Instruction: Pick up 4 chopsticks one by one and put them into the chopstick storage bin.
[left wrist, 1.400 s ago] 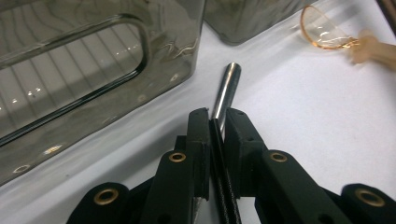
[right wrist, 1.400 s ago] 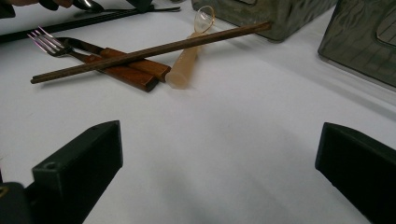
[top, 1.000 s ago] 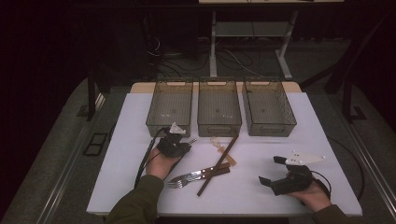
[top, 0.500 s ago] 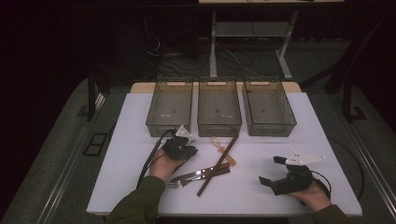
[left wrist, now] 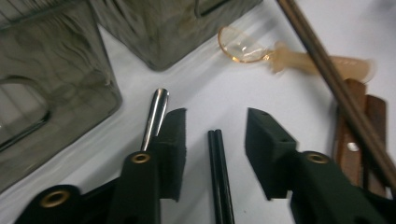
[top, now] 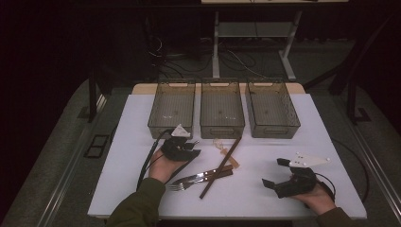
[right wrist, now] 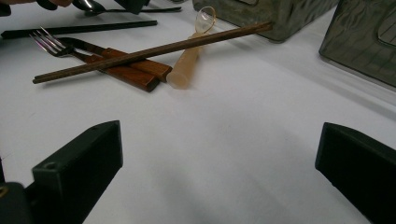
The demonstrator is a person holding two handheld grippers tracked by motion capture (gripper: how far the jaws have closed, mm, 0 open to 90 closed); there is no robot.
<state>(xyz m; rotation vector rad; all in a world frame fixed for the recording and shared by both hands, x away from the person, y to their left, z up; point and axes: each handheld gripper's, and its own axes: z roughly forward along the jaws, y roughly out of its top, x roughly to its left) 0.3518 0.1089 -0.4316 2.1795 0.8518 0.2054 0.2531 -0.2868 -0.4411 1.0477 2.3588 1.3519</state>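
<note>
Your left claw (left wrist: pixel 212 140) has just been opening, and the thin black chopsticks (left wrist: pixel 219 177) lie on the white bench (top: pixel 118 161) between its jaws, not squeezed. A shiny metal handle (left wrist: pixel 156 116) lies just beside one jaw. Your right claw (right wrist: pixel 219 158) is wide open and holds nothing.

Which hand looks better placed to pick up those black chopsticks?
Probably the left. The left gripper, jaws just opening, straddles the black chopsticks. The right gripper rests open over bare table.
</note>
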